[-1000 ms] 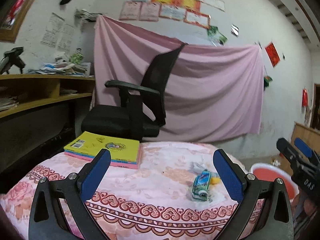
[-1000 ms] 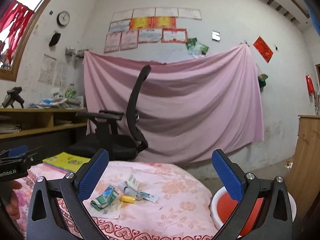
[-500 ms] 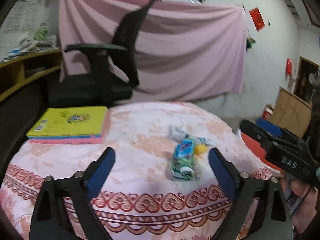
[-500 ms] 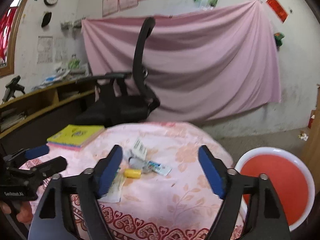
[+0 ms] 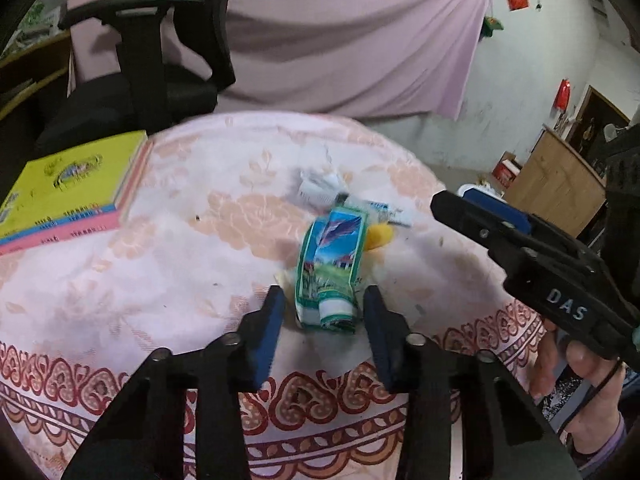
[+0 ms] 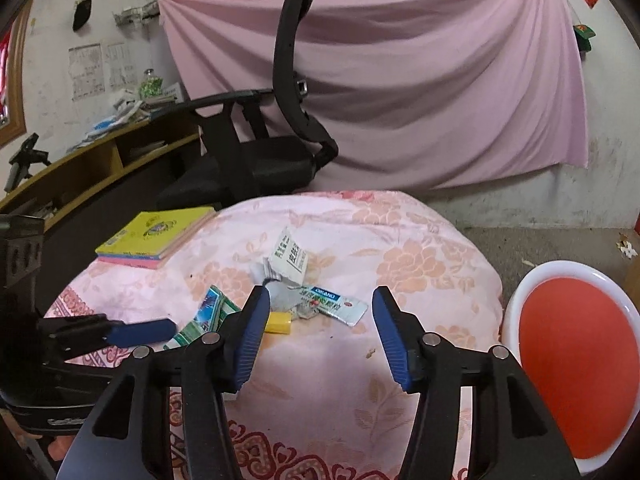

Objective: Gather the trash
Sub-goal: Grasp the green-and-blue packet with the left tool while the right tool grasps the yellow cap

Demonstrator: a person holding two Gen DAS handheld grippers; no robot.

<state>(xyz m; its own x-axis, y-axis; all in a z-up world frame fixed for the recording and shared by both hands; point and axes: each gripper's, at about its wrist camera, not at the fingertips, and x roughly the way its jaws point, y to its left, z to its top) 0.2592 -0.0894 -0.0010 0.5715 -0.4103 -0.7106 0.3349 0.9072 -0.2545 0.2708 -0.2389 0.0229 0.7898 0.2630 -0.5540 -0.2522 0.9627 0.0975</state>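
Carton point(image 5: 330, 268), green and blue, flattened, lies on the round table point(image 5: 160, 264) with its long axis running from 6 toward 12 in the left wrist view, crumpled near end pointing at the left gripper point(image 5: 324, 306). That near end sits between the left fingers; jaws are closing, narrow gap visible on both sides, pads not yet pressing on it.

Rest of the trash pile at 12 to 1 from the carton: yellow piece point(image 5: 380, 236) touching its right edge, white torn packet point(image 5: 316, 188) behind it, flat sachet point(image 6: 334, 304) with blue print beside that.

Right gripper point(image 6: 320, 308), seen from its own camera: jaws half spread and closing, hovering over the sachet and crumpled wrapper, which appear between the fingertips; contact cannot be told. Yellow piece point(image 6: 278, 322) sits just beside the left finger. White packet point(image 6: 290, 258) lies at 12 from the fingers.

Basin point(image 6: 576, 364), white rim, red inside, stands on the floor at 3 o'clock off the table edge; nothing visible in it.

Books point(image 6: 156, 236), yellow on top, stacked at 10 o'clock, well apart from the trash.
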